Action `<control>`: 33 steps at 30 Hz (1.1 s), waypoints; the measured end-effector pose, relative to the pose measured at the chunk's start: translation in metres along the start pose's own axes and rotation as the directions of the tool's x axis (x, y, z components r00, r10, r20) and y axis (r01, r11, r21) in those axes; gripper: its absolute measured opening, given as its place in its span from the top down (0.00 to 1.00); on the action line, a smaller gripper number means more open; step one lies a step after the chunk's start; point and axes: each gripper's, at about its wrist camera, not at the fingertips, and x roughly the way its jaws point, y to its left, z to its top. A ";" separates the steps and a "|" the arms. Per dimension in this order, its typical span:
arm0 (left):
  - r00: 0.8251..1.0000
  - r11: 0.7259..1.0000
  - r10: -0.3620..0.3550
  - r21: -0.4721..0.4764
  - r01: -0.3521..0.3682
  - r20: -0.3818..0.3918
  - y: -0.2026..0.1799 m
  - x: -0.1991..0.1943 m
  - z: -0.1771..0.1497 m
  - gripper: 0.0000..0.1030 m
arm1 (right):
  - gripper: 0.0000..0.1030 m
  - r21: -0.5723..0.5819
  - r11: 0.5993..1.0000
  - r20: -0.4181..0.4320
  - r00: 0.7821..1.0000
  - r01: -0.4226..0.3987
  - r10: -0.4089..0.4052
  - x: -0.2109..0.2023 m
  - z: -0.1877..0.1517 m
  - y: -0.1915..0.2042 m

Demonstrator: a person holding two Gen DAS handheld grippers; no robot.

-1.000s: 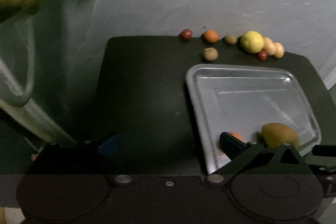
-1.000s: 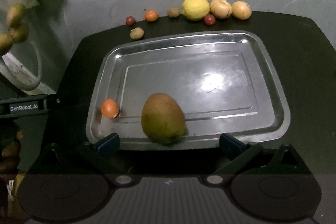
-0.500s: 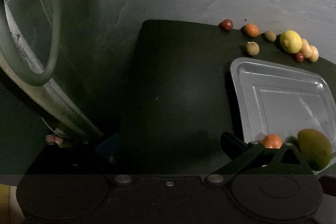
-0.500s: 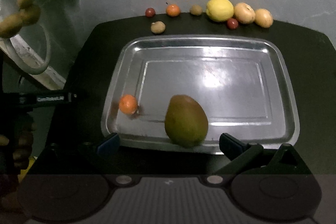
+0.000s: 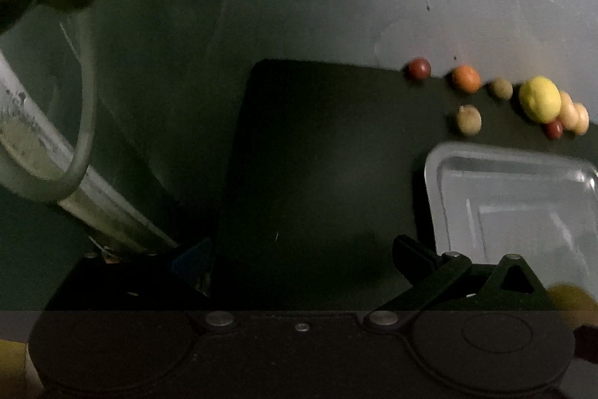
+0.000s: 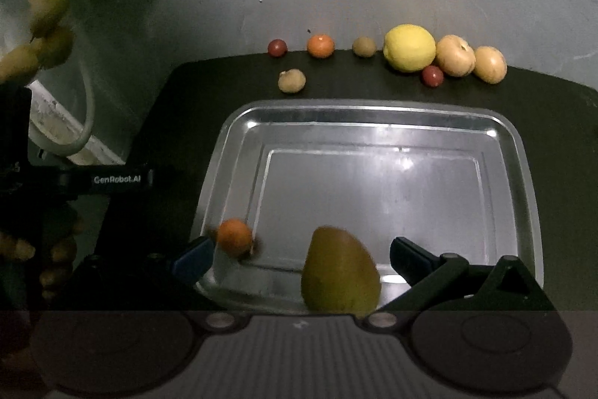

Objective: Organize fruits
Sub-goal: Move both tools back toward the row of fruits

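Down at six o'clock in your right wrist view, your right hand-held gripper (image 6: 299,258) hangs spread wide over the near rim of the metal tray (image 6: 523,174), pinching nothing. Between its fingers sits the green-yellow mango (image 6: 340,277), resting on the tray's near edge. At about nine o'clock from the mango, a small orange fruit (image 6: 234,237) lies in the tray's near-left corner, just beside the blue pad of your left finger.

Up at twelve o'clock, along the far edge of the dark counter (image 6: 179,122), the loose fruit runs in a row: a dark red one (image 6: 277,47), an orange one (image 6: 320,45), a small brownish-green one (image 6: 364,46), the yellow lemon (image 6: 410,49), then two pale tan fruits (image 6: 455,55) touching each other, with a second red one (image 6: 432,75) tucked in front. A lone tan fruit (image 6: 292,80) sits nearer the tray's far-left corner.

Your left hand-held gripper (image 5: 299,260) is also spread and empty, pointed at bare counter, with the tray off at three o'clock.
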 end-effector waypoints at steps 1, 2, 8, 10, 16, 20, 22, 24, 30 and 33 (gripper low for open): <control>1.000 1.000 0.000 -0.003 0.000 0.006 -0.002 0.002 0.004 0.01 | 0.00 0.001 1.000 0.005 1.000 0.005 -0.005 0.001 0.002 0.000; 1.000 1.000 0.001 -0.005 -0.001 0.011 -0.004 0.003 0.007 0.01 | 0.00 0.001 1.000 0.011 1.000 0.011 -0.011 0.003 0.005 -0.001; 0.999 1.000 -0.024 0.001 0.024 0.047 -0.019 0.012 0.032 0.01 | 0.00 -0.032 0.998 0.065 0.996 0.056 -0.054 0.010 0.022 0.000; 0.997 0.999 -0.035 0.011 0.034 0.064 -0.027 0.016 0.042 0.01 | 0.00 -0.057 0.995 0.090 0.993 0.087 -0.082 0.013 0.028 0.001; 0.992 0.998 -0.059 0.032 0.056 0.108 -0.047 0.030 0.073 0.01 | 0.00 -0.099 0.990 0.140 0.987 0.099 -0.084 0.027 0.044 0.004; 0.990 0.997 -0.060 0.048 0.055 0.129 -0.059 0.037 0.090 0.01 | 0.00 -0.108 0.989 0.152 0.985 0.101 -0.084 0.041 0.054 0.007; 0.989 0.997 -0.064 0.061 0.056 0.135 -0.065 0.043 0.098 0.01 | 0.00 -0.112 0.987 0.168 0.981 0.117 -0.097 0.045 0.059 0.008; 0.989 0.996 -0.069 0.072 0.059 0.135 -0.069 0.048 0.101 0.01 | 0.00 -0.125 0.980 0.198 0.972 0.156 -0.130 0.047 0.060 0.012; 0.988 0.992 -0.084 0.109 0.069 0.130 -0.077 0.060 0.107 0.01 | 0.00 -0.160 0.966 0.249 0.956 0.201 -0.157 0.057 0.070 0.016; 0.988 0.988 -0.089 0.138 0.071 0.128 -0.079 0.064 0.111 0.01 | 0.00 -0.170 0.958 0.264 0.947 0.232 -0.183 0.065 0.074 0.017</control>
